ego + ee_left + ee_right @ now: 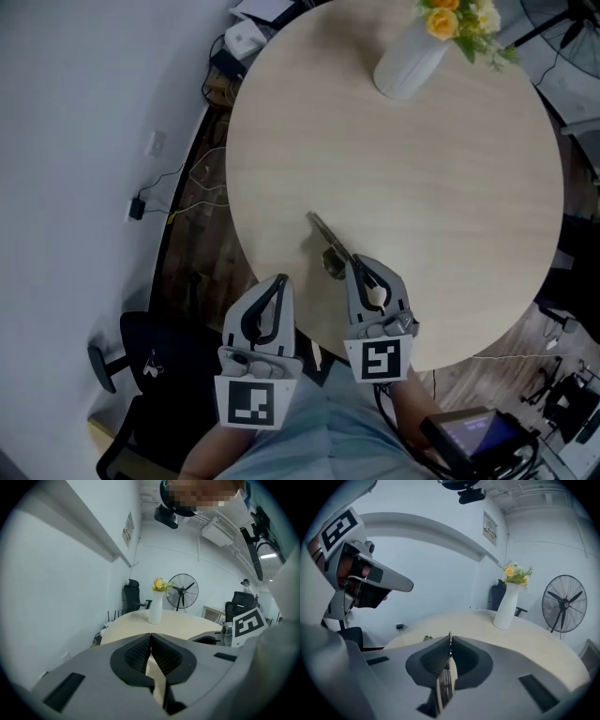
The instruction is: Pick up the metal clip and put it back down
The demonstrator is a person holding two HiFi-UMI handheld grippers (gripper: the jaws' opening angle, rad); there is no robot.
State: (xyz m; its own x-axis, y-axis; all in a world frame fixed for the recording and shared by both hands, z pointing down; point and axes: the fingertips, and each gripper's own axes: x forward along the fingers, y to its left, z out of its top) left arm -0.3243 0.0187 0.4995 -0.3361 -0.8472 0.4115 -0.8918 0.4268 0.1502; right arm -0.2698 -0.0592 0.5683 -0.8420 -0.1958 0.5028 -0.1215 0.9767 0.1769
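One slim, silvery metal clip (326, 242)

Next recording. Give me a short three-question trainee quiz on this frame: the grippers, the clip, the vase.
1. True or false: the vase is empty.
2. What is the right gripper shut on? A) the clip B) the vase C) nothing
3. Fill in: the left gripper has its jaws ___, with nothing between them.
Key: 1 false, it holds flowers; 2 A; 3 shut.
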